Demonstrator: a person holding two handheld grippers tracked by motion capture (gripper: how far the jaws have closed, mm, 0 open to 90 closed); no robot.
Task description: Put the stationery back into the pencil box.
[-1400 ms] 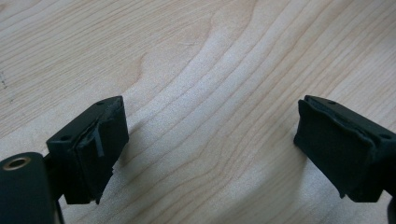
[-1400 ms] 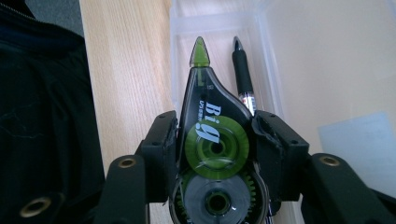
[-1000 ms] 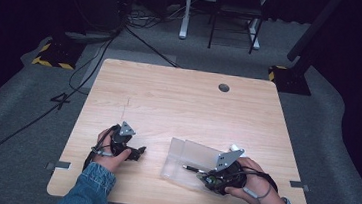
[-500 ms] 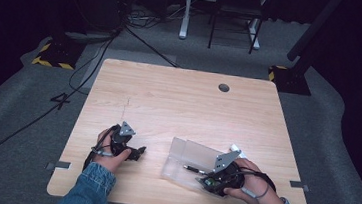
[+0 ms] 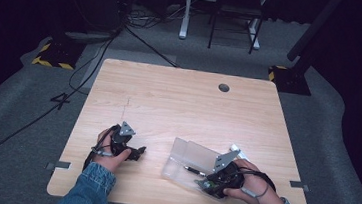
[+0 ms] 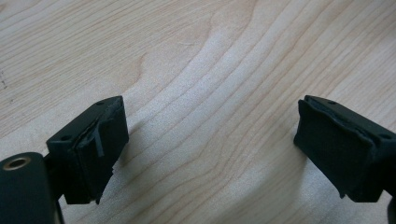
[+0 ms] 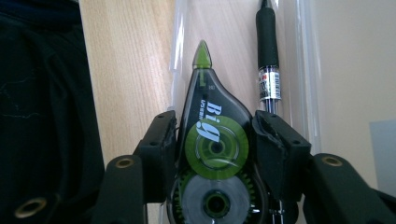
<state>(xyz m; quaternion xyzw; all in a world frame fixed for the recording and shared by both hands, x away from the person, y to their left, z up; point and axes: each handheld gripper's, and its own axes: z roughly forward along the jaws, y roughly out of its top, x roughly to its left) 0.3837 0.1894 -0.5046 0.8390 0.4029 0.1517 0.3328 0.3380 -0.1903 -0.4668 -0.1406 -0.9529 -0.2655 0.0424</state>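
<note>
A green and grey correction tape roller (image 7: 212, 135) lies in a clear plastic case (image 5: 187, 156) at the table's front right, its tip pointing away from the jaws. My right gripper (image 7: 215, 128) is shut on the roller, one black pad against each side. A black pen (image 7: 267, 56) lies beside it in the case, also seen from above as the pen (image 5: 193, 170). From above, the right gripper (image 5: 207, 181) sits at the case's near edge. My left gripper (image 5: 139, 152) rests at the front left, its jaws wide apart over bare wood; close up, the left gripper (image 6: 210, 140) is open and holds nothing.
The light wooden table (image 5: 178, 107) has a round cable hole (image 5: 224, 88) near its far edge. Dark fabric (image 7: 42, 93) borders the table edge beside the case. Cables (image 5: 86, 73) trail over the grey floor at the left, and desk legs (image 5: 217, 15) stand beyond.
</note>
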